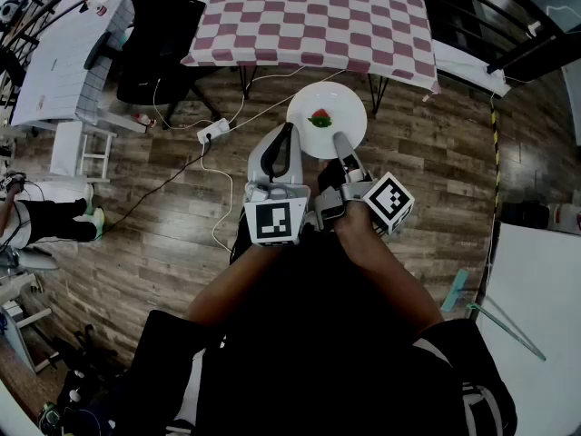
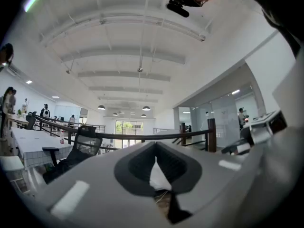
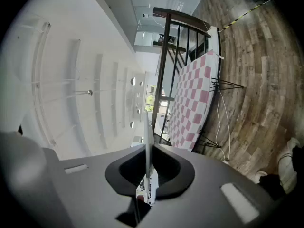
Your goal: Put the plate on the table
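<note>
Wood-plank floor spreads under both arms, which reach forward side by side from the person's dark lap. The right gripper, rolled onto its side so that its own view has the floor on the right and the ceiling on the left, is clenched on the near rim of the white plate; that rim shows edge-on between the dark pads. The plate is held level in the air above the floor, just short of the table's near edge, with a small red and green piece of food on it. The left gripper points far, its tip just beside the plate's left rim, jaws closed together and gripping nothing that can be made out. Beyond stands the table in its pink checked cloth, a black office chair at its left.
</note>
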A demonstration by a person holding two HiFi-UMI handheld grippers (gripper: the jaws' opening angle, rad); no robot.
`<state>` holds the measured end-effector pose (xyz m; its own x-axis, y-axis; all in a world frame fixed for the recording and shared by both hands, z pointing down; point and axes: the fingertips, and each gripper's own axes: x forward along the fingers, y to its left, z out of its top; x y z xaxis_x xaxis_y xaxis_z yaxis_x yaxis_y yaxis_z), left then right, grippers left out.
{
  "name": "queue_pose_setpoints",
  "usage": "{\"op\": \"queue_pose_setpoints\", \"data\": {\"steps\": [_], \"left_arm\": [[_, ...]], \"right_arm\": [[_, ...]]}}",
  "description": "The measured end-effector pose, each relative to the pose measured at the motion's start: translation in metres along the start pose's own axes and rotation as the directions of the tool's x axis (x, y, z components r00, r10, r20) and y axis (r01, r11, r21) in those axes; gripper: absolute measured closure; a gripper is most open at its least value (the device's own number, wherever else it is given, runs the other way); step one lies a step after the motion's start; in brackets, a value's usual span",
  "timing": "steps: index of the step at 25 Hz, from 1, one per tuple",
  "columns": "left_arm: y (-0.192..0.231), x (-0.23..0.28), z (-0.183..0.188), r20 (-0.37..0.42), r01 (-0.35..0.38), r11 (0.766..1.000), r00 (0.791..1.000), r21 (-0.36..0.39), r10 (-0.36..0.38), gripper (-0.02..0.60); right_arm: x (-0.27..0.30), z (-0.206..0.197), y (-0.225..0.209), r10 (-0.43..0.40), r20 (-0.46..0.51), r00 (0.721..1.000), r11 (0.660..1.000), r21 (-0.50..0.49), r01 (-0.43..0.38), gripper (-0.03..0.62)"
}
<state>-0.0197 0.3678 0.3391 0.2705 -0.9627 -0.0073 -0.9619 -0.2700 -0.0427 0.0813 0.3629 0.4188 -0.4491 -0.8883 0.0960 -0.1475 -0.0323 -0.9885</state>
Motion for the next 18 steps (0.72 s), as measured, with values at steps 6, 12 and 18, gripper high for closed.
{"op": "queue_pose_setpoints", "data": {"steps": [6,12,18], "left_arm": [[-0.007,-0.001,-0.002,-0.002,0.001,1.0,1.0,0.006,-0.001,0.572],[-0.011,-0.002,-0.008,-0.024,0.014,1.0,1.0,-0.003,-0.014,0.572],[-0.017,0.001,-0.011,-0.024,0.057,0.998,0.998,-0.02,-0.057,0.572]], "right_arm": [[-0.014,0.01,-0.015,-0.041,0.01,0.999,0.999,0.021,0.041,0.576],[-0.026,0.019,-0.022,-0.061,0.041,0.997,0.998,0.011,0.06,0.577],[-0.035,0.024,-0.035,-0.084,0.074,0.994,0.996,0.047,0.081,0.576]]}}
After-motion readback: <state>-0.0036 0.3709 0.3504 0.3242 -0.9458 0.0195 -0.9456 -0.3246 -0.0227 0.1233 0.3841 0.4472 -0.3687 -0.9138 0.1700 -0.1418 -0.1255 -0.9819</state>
